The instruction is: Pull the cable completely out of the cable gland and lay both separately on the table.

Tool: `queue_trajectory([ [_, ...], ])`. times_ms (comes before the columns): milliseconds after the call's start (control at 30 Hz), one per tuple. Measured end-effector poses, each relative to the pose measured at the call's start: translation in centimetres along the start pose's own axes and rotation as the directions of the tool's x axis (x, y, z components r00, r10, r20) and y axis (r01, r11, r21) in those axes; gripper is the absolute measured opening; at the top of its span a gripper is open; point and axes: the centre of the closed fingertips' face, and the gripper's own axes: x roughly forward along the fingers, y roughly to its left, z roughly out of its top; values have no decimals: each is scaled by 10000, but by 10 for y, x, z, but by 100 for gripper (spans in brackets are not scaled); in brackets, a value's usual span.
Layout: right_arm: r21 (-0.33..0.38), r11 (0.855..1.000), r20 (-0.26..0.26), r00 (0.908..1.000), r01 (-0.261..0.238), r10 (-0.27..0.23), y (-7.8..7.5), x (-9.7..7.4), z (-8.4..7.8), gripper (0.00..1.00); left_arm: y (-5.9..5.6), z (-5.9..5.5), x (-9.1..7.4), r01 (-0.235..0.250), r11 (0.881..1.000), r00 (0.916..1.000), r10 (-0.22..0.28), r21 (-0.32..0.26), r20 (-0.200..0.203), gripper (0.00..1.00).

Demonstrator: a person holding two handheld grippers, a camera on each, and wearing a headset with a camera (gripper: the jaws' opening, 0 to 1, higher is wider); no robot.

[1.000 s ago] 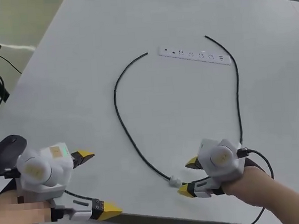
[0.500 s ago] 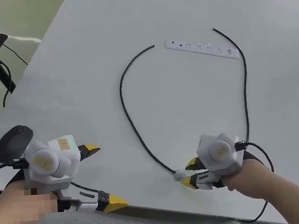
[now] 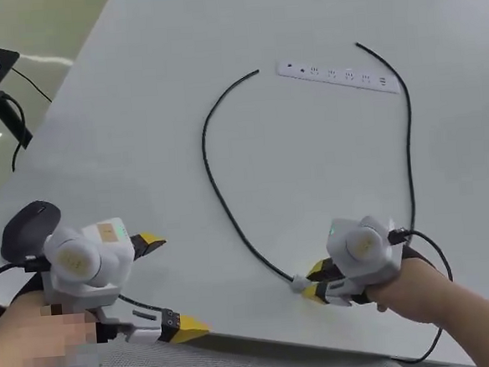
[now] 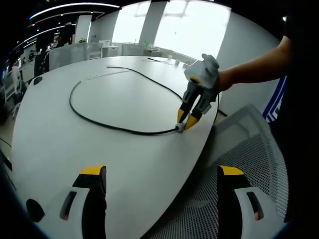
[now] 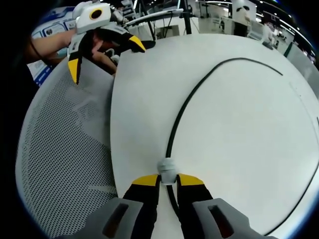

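At the table's (image 3: 310, 162) near edge the right gripper (image 3: 312, 281) is narrowed to a slit. In the right gripper view the cable (image 3: 205, 157) is seen running between its jaws, just behind the cable gland (image 5: 167, 169); a firm pinch cannot be told. The left gripper (image 3: 172, 283) is held wide open, empty.

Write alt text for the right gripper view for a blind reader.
The right claw straddles a black cable just behind a white cable gland near the edge of a white table, jaws close together; whether they pinch it is unclear. The cable curves away across the table, and the open left claw shows upper left by a grey mesh surface.
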Motion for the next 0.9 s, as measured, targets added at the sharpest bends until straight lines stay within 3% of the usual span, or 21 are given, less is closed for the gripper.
queue_trajectory([
  [267,-130,9999,-35,10000,27,-27,0,-1,1,8,-1,3,5,132,9999,9999,-132,29,47,91],
  [400,-31,9996,-44,9996,287,-287,-3,-3,2,7,-2,7,6,222,9997,9997,-223,103,102,90],
  [900,-185,9998,59,9999,83,-81,5,-25,20,6,-5,25,12,427,9984,9984,-440,358,354,89],
])
